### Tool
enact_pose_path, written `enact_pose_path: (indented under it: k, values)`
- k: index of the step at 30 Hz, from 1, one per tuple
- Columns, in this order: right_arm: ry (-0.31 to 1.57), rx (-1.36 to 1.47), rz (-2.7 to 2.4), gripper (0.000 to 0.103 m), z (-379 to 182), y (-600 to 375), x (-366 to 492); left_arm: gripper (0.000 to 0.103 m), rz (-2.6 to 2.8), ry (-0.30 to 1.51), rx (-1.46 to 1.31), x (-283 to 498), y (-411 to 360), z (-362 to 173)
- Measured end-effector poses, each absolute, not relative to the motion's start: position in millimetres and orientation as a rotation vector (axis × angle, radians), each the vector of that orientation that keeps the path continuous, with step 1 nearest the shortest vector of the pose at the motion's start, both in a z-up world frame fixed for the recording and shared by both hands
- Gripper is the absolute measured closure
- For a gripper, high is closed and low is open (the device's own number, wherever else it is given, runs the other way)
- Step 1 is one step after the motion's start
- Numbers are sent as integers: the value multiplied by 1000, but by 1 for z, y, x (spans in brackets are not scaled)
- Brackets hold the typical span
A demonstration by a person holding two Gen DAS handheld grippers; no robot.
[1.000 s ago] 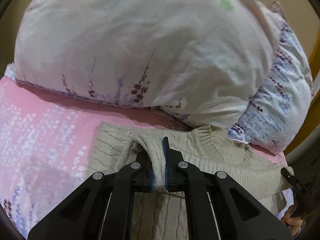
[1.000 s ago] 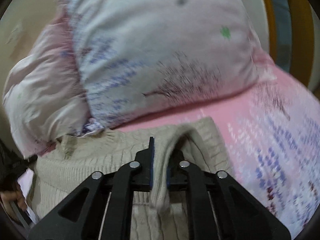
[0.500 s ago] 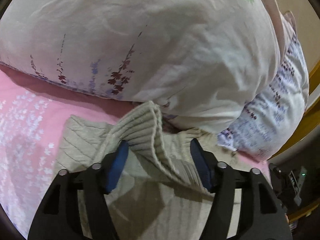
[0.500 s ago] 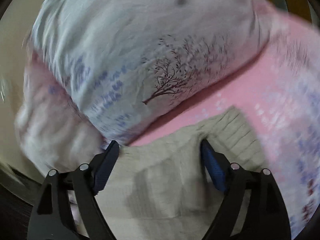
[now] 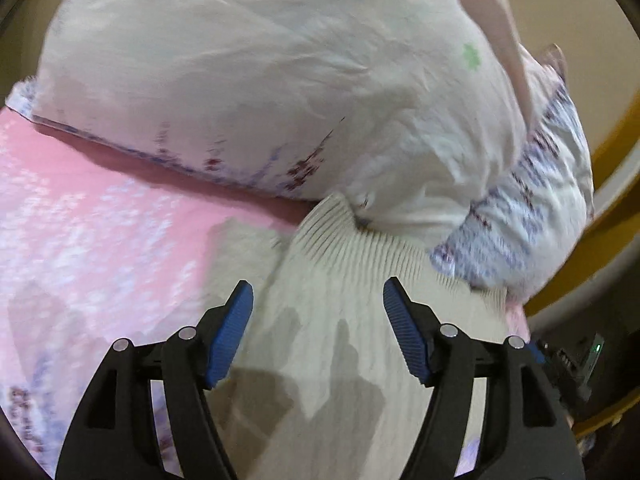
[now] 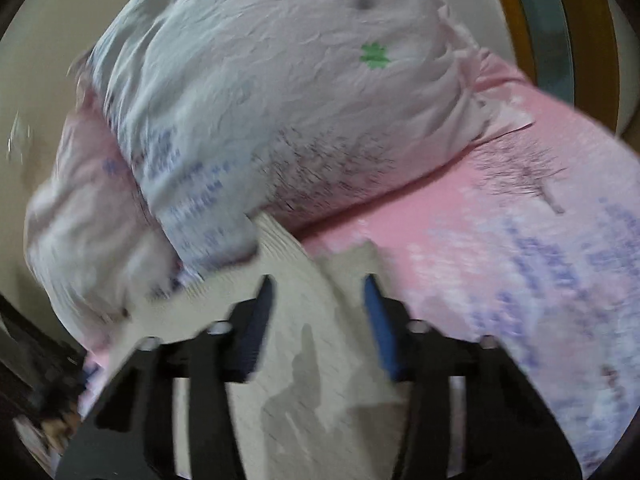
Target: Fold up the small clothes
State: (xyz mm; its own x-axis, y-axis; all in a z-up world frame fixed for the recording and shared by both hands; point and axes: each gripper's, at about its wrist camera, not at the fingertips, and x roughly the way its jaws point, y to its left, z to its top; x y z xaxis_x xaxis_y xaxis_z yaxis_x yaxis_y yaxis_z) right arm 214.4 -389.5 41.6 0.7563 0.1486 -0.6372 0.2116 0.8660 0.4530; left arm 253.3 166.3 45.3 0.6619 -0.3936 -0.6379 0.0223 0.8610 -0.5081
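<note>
A cream ribbed knit sweater (image 5: 340, 300) lies folded on the pink bed sheet (image 5: 80, 232), its ribbed edge against the pillows. My left gripper (image 5: 318, 300) is open and empty above the sweater, blue pads apart. In the right wrist view the same sweater (image 6: 304, 340) lies below my right gripper (image 6: 318, 292), which is open and empty; the view is blurred by motion.
Two large floral pillows (image 5: 260, 80) are stacked just behind the sweater, also in the right wrist view (image 6: 280, 100). A wooden bed frame (image 5: 616, 184) runs along the right. The pink sheet (image 6: 520, 260) spreads to the right of the sweater.
Both grippers were shut on folds of the sweater a second ago; they opened, let go of it, and have pulled back. The sweater now lies flat.
</note>
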Motion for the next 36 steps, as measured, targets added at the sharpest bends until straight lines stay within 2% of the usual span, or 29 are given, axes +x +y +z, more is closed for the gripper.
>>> enact_pose_path:
  k: [12, 20, 22, 27, 28, 29, 30, 33, 36]
  values:
    - [844, 401, 35, 70, 16, -380, 178, 53, -259, 851, -281, 197, 167, 25]
    - [859, 352, 61, 71, 15, -372, 171, 58, -246, 847, -204, 194, 150, 24]
    - [861, 321, 67, 71, 16, -368, 170, 63, -252, 863, -172, 195, 144, 22]
    - [875, 297, 72, 67, 14, -364, 172, 63, -249, 882, -164, 199, 143, 16]
    - [875, 289, 70, 69, 15, -363, 172, 64, -252, 884, -177, 199, 144, 16]
    - [873, 266, 64, 81, 15, -361, 172, 67, -254, 883, -182, 200, 144, 15]
    - [872, 250, 57, 88, 16, -360, 171, 75, -256, 887, -186, 200, 145, 14]
    - [857, 266, 67, 92, 20, -363, 168, 91, -280, 886, -234, 199, 151, 13]
    - [830, 284, 76, 93, 26, -365, 162, 94, -296, 886, -255, 195, 155, 14]
